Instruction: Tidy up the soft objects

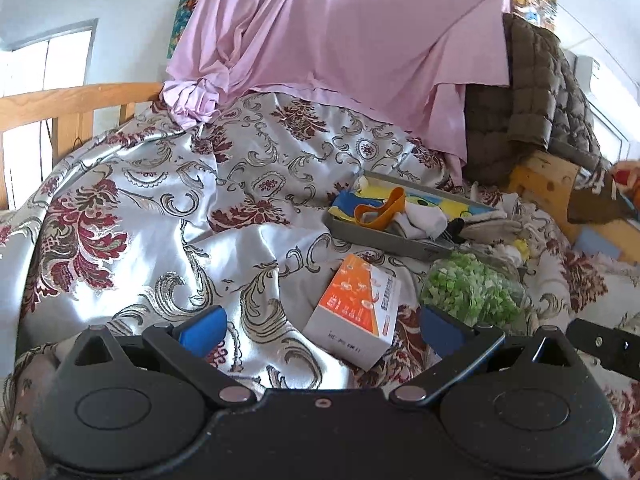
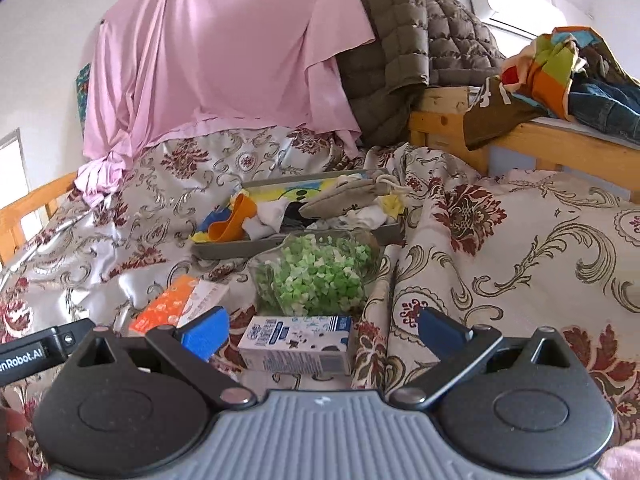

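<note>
One milk carton (image 2: 297,344), right view only.

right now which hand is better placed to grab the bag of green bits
Right. The bag of green bits lies centred just ahead of the right gripper, jaws open; for the left gripper it sits off to the right.

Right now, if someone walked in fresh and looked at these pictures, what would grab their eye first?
Probably the big pink sheet draped at the back of the bed, above the shiny flowered bedspread. Next, the clear bag of bright green bits in the middle, just in front of the grey tray heaped with socks and small cloths. An orange box lies left of the bag, a milk carton in front of it, and both grippers are open and empty.
</note>
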